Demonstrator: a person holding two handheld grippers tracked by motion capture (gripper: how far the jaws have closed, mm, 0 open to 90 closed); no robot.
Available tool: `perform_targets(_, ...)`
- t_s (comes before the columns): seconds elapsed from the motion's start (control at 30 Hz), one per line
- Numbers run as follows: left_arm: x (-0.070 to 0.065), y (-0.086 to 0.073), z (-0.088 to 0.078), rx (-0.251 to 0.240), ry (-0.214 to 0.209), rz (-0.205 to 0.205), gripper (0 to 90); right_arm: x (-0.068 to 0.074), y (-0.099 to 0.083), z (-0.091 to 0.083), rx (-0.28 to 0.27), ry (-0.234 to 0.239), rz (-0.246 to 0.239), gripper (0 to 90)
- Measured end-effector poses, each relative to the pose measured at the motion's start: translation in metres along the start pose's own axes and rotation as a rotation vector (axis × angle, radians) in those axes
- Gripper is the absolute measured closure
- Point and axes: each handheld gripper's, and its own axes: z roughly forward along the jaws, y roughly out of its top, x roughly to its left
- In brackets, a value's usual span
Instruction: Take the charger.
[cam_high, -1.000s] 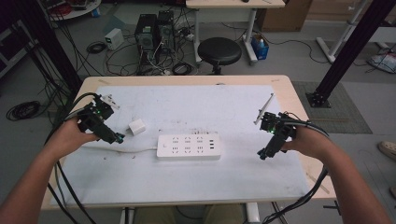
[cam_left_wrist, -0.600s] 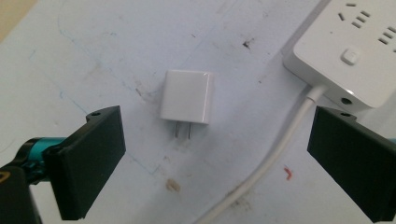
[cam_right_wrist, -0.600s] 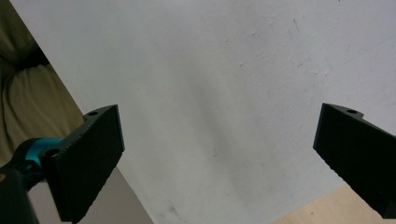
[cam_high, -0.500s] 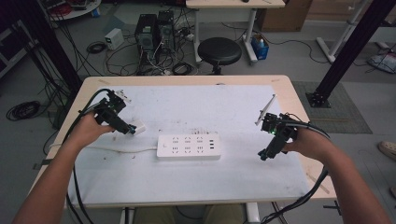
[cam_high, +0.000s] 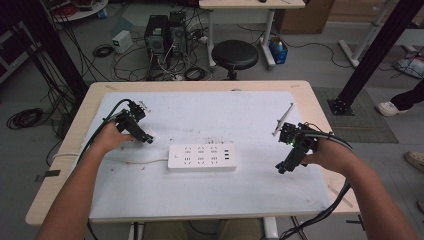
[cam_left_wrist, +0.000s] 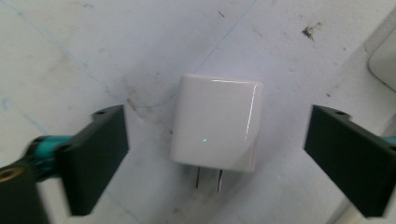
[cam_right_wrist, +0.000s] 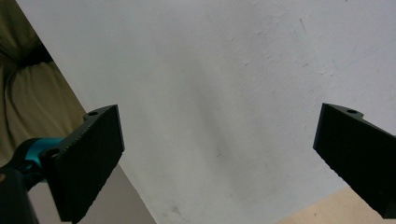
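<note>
Two black jaws of the left tool (cam_left_wrist: 215, 154) straddle the white charger (cam_left_wrist: 215, 123), and they have just been closing in, yet both pads stand clear of its sides, so nothing is gripped so far. That charger lies flat on the white mat (cam_high: 250, 112) of the counter (cam_high: 320, 95), prongs pointing back toward the tool, just left of the white power strip (cam_high: 202, 157). Trouble could come from the offset: the gap on the right-hand jaw looks wider than on the left, so one pad may touch first and shove the glossy block sideways or spin it on the mat. Its rounded, shiny edges could let it squirt out under a pinch that lands too low or too close to the prongs. A grab taken skewed would also leave the prongs badly lined up for the strip's sockets. Farther off, the right tool (cam_high: 286, 167) hangs released above the mat near the counter's right edge, jaws wide and empty, too far away to steady the strip if it slides.
</note>
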Motion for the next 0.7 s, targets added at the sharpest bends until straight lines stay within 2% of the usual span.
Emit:
perform_targets(0.2,0.002,-0.002,0.013,0.016,-0.001,-0.01,14.2,0.0,-0.001,0.0,0.005,0.0,0.0,1.1)
perform_targets(0.4,0.007,-0.006,0.015,0.017,0.003,-0.028,23.1,-0.001,0.0,0.0,0.01,0.004,-0.005,1.1)
perform_targets(0.43,0.007,-0.007,0.015,0.018,0.0,-0.028,26.0,-0.001,0.001,0.001,0.007,0.006,-0.006,1.1)
perform_targets(0.53,0.007,-0.007,0.017,0.012,-0.016,-0.029,27.3,-0.001,0.002,0.002,0.01,0.006,-0.004,1.1)
perform_targets(0.57,0.006,-0.006,0.017,0.015,-0.038,-0.012,36.3,-0.001,0.003,0.002,0.013,0.007,-0.004,1.1)
perform_targets(0.6,0.006,-0.006,0.017,0.015,-0.038,-0.012,39.5,-0.001,0.003,0.002,0.013,0.007,-0.004,1.1)
perform_targets(0.63,0.006,-0.006,0.017,0.021,-0.036,0.001,39.5,-0.001,0.003,0.002,0.015,0.006,0.0,1.1)
perform_targets(0.7,0.005,-0.006,0.017,0.016,-0.036,-0.009,40.1,-0.002,0.003,0.002,0.017,0.007,-0.006,1.1)
